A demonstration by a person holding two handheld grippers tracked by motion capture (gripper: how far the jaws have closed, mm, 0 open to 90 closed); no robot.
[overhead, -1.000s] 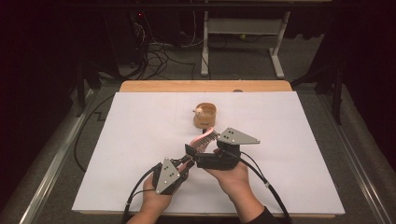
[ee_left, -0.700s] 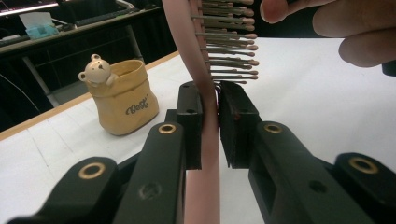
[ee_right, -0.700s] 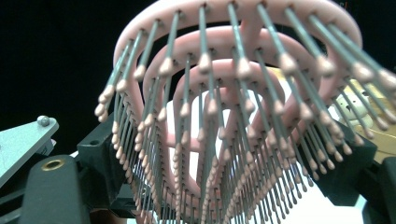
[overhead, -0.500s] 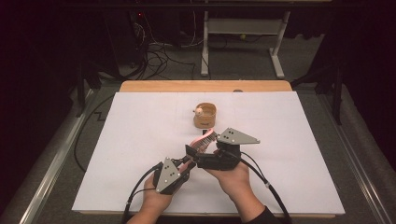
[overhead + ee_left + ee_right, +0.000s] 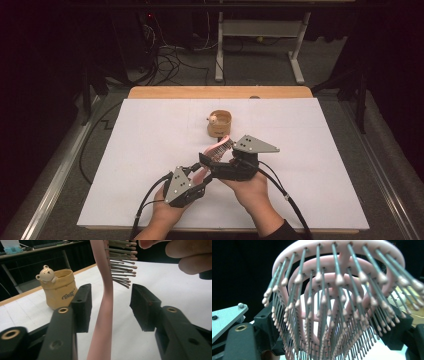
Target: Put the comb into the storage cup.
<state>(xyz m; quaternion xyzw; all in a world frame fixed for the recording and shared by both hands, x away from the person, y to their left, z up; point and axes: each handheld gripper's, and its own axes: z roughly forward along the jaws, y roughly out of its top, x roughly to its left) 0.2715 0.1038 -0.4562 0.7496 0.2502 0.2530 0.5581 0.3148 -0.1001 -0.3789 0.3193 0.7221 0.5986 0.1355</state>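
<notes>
A pink hairbrush with grey pink-tipped bristles is held tilted above the white table. My right gripper is shut on it; in the right gripper view the bristled head faces the camera between the two jaws of the right gripper. My left gripper is open around the handle, which passes between the jaws of the left gripper without touching either pad. A tan cup with a small bear on its rim stands upright just behind the brush, also the cup in the left gripper view.
A white sheet covers the table, with a wooden edge at the back. Cables trail from both grippers over the front edge. Fingers of the person's hand hold the right gripper. Dark floor, cables and a desk frame lie beyond.
The brush head has dipped slightly lower and nearer the front. Both grippers stay close together with little other movement.
</notes>
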